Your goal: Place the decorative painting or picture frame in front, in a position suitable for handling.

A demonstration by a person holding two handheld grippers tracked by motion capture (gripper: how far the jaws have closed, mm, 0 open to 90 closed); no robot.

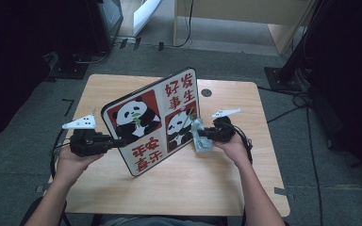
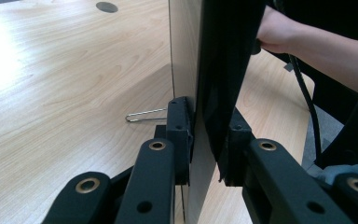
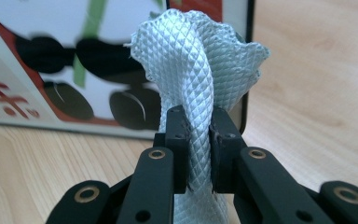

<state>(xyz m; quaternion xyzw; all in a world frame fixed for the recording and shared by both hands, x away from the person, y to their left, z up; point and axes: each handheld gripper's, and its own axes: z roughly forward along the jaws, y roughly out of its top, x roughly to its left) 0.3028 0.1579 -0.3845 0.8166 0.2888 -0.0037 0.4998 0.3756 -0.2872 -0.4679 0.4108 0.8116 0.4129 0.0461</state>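
Looks like a wipe-down setup: the left tongs [image 1: 119, 141] are clamped on the panda sign board [image 1: 153, 120] at its 9 o'clock edge, propping it upright mid-tabletop [image 1: 226, 183] so its face is reachable. The right tongs [image 1: 201, 135] are pinched tight on a bunched pale-blue cloth [image 1: 202, 137], pressed against the board's 3 o'clock side.

This looks like a lab or recording room rather than a home. A small wooden table [image 1: 179, 183] stands on grey carpet [image 1: 311, 188], with black stand bases [image 1: 68, 70] and loose cables [image 1: 306, 122] around it, dark equipment to both sides and pale wooden furniture [image 1: 245, 19] behind.
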